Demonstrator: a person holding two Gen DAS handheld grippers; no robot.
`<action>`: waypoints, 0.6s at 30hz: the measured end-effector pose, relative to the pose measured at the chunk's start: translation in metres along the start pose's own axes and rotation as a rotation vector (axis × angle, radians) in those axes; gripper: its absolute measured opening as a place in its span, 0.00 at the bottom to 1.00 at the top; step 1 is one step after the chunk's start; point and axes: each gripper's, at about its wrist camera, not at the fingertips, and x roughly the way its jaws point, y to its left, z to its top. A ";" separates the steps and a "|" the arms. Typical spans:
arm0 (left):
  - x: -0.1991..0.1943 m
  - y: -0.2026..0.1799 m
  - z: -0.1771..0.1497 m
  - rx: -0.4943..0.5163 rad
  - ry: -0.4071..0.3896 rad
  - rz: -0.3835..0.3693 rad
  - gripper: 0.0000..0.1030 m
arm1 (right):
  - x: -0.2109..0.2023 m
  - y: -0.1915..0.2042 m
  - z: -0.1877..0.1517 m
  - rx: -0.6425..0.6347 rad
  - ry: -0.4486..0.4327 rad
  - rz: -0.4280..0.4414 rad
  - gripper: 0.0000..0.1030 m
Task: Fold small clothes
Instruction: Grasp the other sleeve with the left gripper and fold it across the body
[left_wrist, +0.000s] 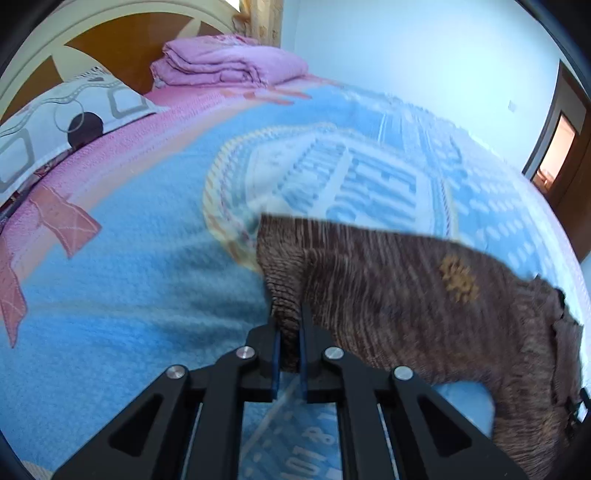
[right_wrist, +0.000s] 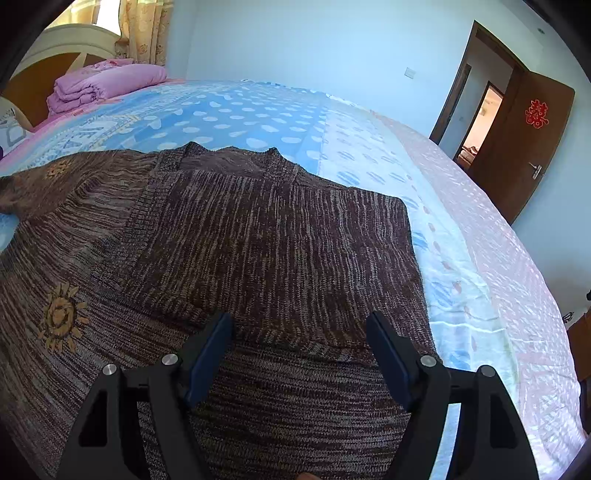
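A brown sweater (right_wrist: 258, 236) is spread flat on the bed (left_wrist: 129, 288). The cuff of its sleeve (left_wrist: 284, 295) is pinched tight by the left gripper (left_wrist: 287, 332). The right gripper (right_wrist: 299, 332) is held wide open above the sweater's folded part, with nothing squeezed. Lots of bare blue blanket is seen past the sweater's edges. A pink quilt (left_wrist: 229, 61) is stacked far off by the headboard.

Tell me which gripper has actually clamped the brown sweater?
The left gripper: it pinches the sweater's ribbed edge. The right gripper hangs wide open above it.
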 end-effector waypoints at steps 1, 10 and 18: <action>-0.006 -0.001 0.004 -0.008 -0.014 -0.011 0.08 | -0.003 -0.004 0.000 0.017 -0.003 0.015 0.73; -0.058 -0.053 0.035 0.027 -0.104 -0.106 0.08 | -0.031 -0.034 -0.010 0.063 -0.034 0.035 0.74; -0.089 -0.131 0.034 0.117 -0.147 -0.204 0.08 | -0.042 -0.061 -0.027 0.098 -0.037 0.031 0.74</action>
